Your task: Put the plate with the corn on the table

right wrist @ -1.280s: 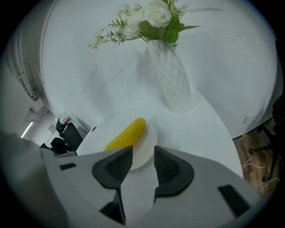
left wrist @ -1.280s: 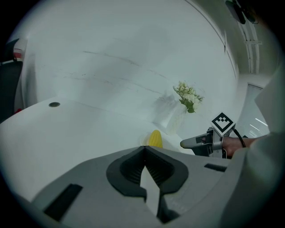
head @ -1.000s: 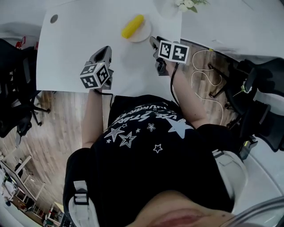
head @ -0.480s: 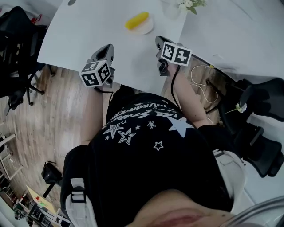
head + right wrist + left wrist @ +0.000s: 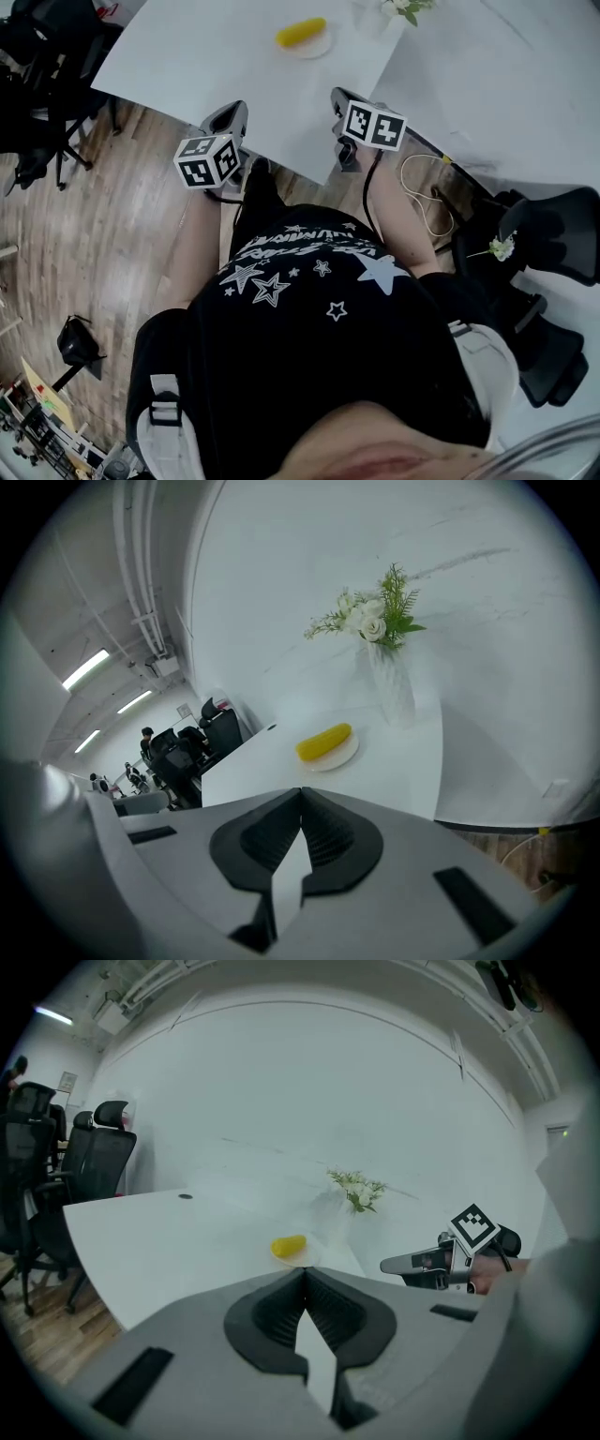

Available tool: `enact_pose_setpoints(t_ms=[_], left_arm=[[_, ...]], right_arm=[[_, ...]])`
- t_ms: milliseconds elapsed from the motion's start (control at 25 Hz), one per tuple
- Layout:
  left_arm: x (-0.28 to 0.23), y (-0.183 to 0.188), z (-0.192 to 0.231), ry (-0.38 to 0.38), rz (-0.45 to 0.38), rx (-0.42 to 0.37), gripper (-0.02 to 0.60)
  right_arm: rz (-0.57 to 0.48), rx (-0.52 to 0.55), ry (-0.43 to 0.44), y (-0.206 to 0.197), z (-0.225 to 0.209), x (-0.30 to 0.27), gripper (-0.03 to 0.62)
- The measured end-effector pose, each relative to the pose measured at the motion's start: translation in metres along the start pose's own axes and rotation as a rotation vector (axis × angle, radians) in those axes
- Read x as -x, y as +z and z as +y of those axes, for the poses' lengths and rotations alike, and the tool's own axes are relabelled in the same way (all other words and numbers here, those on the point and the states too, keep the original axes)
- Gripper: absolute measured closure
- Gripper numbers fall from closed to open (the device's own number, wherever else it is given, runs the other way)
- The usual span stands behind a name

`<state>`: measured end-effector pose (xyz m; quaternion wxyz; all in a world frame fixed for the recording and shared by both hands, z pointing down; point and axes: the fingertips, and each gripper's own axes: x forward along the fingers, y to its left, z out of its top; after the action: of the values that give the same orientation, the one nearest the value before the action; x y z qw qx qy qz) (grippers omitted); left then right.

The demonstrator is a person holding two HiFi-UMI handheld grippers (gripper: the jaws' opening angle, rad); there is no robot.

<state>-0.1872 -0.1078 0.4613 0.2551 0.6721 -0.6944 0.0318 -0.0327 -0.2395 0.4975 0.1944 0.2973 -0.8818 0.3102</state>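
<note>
Head view had the plate (image 5: 305,45) with corn (image 5: 300,32) set on the worktop (image 5: 206,56). Both empty and well short of the plate, the left tool (image 5: 232,112) sat pressed together and the right tool (image 5: 337,96) had just closed. Pulling straight back, clear of the plate, seemed best.

A small, round, pale plate (image 5: 316,48) lies flat on the white worktop (image 5: 216,56), near a vase (image 5: 392,691) of white flowers and apart from it. On the plate rests one yellow cob of corn (image 5: 301,33), lying on its side across the middle, its ends reaching the rim.
</note>
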Motion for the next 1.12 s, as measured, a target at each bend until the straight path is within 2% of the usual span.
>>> enact_pose_setpoints(t_ms=[480,720,960,1120], left_arm=[[0.105,-0.07,-0.034,0.157,-0.036,0.092,0.575],[0.153,-0.087,-0.044,0.226,-0.068,0.117,0.575],[0.192,-0.108,-0.043,0.253,-0.073,0.138,0.575],[0.212,-0.12,-0.047,0.243,-0.08,0.158,0.575]], right_arm=[[0.103,0.078,0.109,-0.075,0.028,0.059,0.588],[0.161,0.141,0.147,-0.104,0.043,0.073,0.588],[0.169,0.187,0.174,-0.121,0.073,0.085,0.588],[0.172,0.201,0.184,-0.137,0.093,0.098,0.588]])
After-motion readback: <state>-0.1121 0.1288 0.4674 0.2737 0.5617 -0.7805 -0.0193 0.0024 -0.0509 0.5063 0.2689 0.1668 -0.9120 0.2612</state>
